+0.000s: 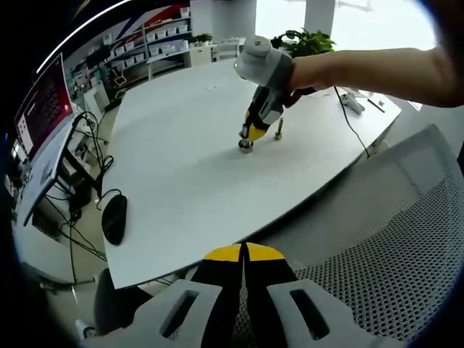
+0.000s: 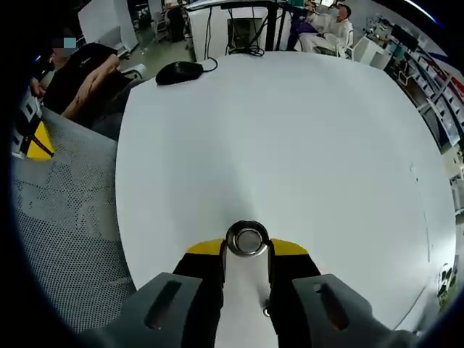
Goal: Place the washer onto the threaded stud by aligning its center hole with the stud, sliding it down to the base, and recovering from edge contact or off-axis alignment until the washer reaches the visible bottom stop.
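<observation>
At the bottom of the right gripper view the right gripper (image 2: 247, 250) stands over the white table (image 2: 290, 130), its yellow-tipped jaws narrowed on either side of a round metal washer (image 2: 247, 240) that sits between the tips just below frame centre; it appears to be clamped on the washer, with the hole facing the camera. In the left gripper view the left gripper (image 1: 243, 262) rises from the bottom centre with its yellow tips pressed together and nothing between them, hanging over a mesh chair (image 1: 391, 246) off the table's near edge. Further up, right of centre, the right gripper is planted on the tabletop with a threaded stud (image 1: 278, 131) standing upright just beside it, apart from the washer. A black mouse (image 1: 114, 218) lies at lower left. I judge the washer grasped but not yet threaded; alignment and sliding down remain.
</observation>
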